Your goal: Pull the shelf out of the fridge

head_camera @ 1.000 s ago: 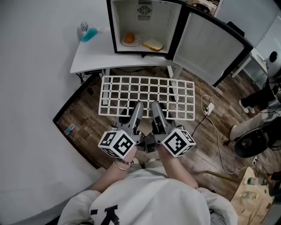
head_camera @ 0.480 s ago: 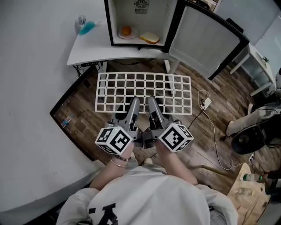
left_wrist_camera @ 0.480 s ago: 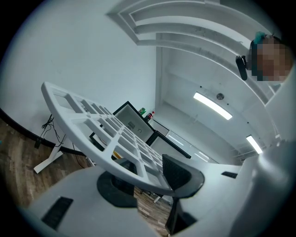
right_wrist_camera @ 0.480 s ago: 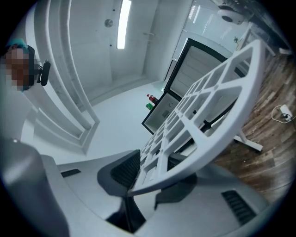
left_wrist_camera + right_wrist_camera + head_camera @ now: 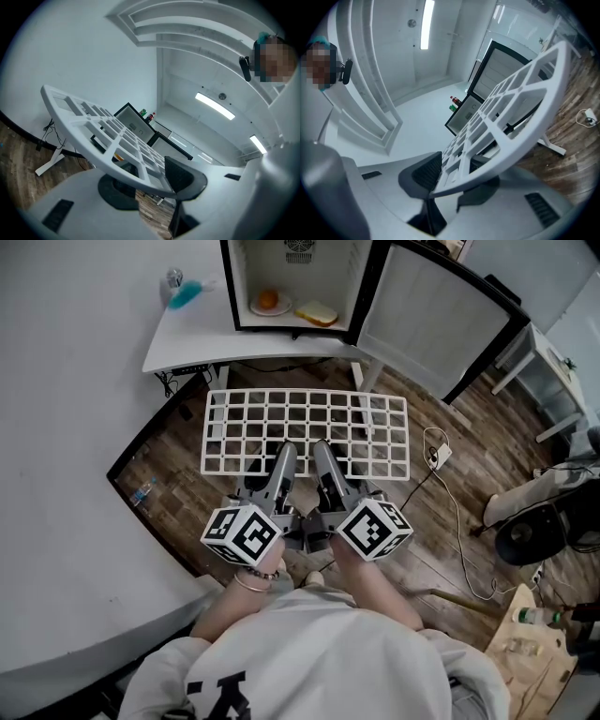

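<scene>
Shelf point(image 5: 309, 392) sits farther from the fridge point(image 5: 298, 273), fully out; left gripper point(image 5: 284, 454) and right gripper point(image 5: 322, 450) fingers clamp its near edge.

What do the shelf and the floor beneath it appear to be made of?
The shelf: probably moulded white plastic, matt; thick flat bars in a grid, no wire glint. The floor: wood or wood-look laminate, brown planks with visible grain.

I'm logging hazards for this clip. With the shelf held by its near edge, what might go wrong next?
The left gripper and right gripper clamp the shelf only at its near edge; the right's jaws have just been opening, so it might tilt or slip. Lowered, it could snag the floor cable.
</scene>
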{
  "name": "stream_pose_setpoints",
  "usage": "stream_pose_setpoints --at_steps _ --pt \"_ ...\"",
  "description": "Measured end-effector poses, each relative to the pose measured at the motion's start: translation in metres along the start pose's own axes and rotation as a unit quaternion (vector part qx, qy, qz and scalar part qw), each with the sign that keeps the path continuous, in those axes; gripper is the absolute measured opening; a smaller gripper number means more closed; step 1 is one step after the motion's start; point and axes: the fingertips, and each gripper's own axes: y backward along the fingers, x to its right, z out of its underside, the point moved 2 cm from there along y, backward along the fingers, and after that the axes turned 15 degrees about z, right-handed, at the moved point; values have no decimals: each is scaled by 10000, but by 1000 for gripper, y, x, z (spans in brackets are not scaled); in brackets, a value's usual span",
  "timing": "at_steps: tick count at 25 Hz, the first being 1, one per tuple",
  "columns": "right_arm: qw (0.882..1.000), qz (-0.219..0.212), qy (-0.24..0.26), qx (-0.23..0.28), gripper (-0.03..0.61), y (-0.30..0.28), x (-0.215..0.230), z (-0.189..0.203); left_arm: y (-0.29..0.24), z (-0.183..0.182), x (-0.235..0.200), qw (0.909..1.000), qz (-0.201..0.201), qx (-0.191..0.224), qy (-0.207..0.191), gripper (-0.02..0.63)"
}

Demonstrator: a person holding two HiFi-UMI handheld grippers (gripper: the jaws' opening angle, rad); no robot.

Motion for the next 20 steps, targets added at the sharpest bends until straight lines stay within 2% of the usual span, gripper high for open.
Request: stream_pose_setpoints --at_steps 20 --pt "9999 -145 20 10 117 -5 -5 -6 -4 -6 2 9999 -18 88 -105 160"
